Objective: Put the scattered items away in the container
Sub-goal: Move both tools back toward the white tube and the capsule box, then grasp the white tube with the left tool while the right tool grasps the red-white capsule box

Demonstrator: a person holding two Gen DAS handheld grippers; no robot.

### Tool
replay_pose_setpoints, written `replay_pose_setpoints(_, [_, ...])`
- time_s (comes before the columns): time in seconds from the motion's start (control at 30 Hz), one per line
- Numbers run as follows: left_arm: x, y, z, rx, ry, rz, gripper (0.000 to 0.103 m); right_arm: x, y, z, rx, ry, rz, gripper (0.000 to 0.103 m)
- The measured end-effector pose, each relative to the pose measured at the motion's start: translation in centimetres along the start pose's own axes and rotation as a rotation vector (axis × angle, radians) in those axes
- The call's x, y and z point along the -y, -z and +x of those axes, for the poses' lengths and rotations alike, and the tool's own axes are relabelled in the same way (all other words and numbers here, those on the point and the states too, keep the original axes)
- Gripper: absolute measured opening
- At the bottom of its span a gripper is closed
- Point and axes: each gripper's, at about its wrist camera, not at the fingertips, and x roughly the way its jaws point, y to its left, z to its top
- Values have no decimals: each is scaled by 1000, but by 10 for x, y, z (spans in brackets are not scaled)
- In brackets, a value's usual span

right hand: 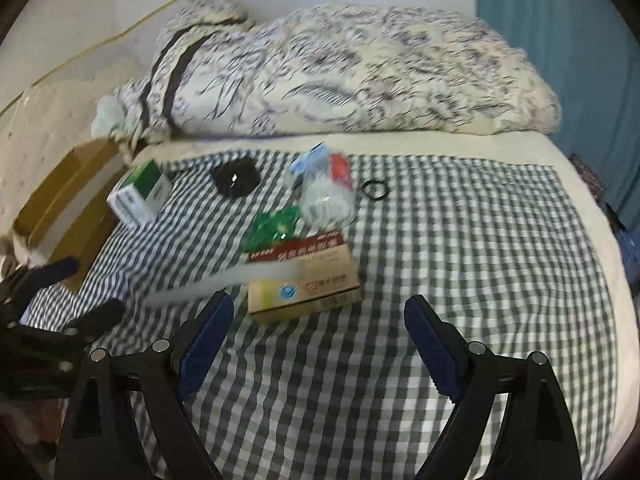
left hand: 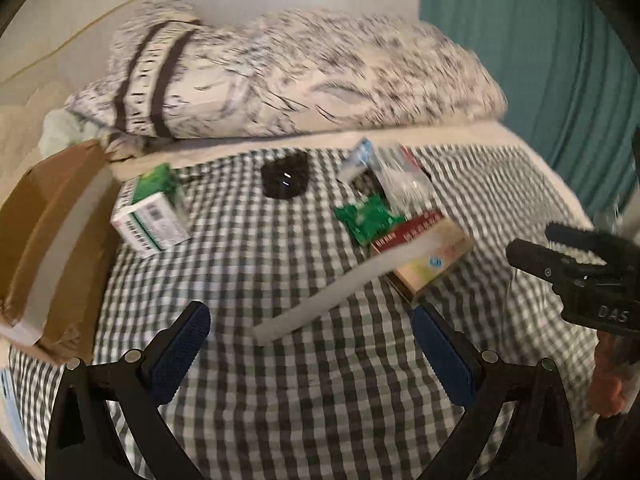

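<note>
Scattered on the checked cloth (right hand: 460, 260) are a green-and-white box (left hand: 150, 216) (right hand: 140, 194), a black round thing (left hand: 285, 178) (right hand: 235, 179), a green sachet (left hand: 366, 216) (right hand: 272, 228), a clear bag (left hand: 400, 180) (right hand: 326, 196), a red-and-tan box (left hand: 424, 252) (right hand: 304, 276) and a black ring (right hand: 375, 191). A white stick (left hand: 320, 304) (right hand: 224, 280) leans on the red-and-tan box. A brown cardboard box (left hand: 52, 232) (right hand: 68, 200) sits at the left. My left gripper (left hand: 312, 344) (right hand: 80, 292) is open, short of the stick. My right gripper (right hand: 318, 340) (left hand: 534, 240) is open, just short of the red-and-tan box.
A folded patterned quilt (left hand: 300, 76) (right hand: 340, 72) lies across the back of the bed. A teal curtain (left hand: 540, 60) (right hand: 560, 20) hangs at the right. The mattress edge curves round on the right. A blue-and-white packet (left hand: 358, 156) (right hand: 308, 160) lies beside the clear bag.
</note>
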Motion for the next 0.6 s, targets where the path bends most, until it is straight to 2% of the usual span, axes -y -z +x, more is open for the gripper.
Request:
replay_pose_setpoints(0.3, [-1, 0, 66, -99, 32, 10, 103, -5, 6, 38, -102, -107, -112, 88])
replay_pose_setpoints(0.43, [-4, 0, 88, -128, 43, 6, 103, -7, 6, 57, -146, -147, -118, 88])
replay_pose_setpoints(0.57, [-4, 1, 107, -162, 65, 19, 103, -7, 5, 72, -164, -134, -126, 88])
replay_pose_setpoints(0.6, [-3, 1, 111, -168, 65, 26, 99, -7, 5, 75, -166, -124, -127, 88])
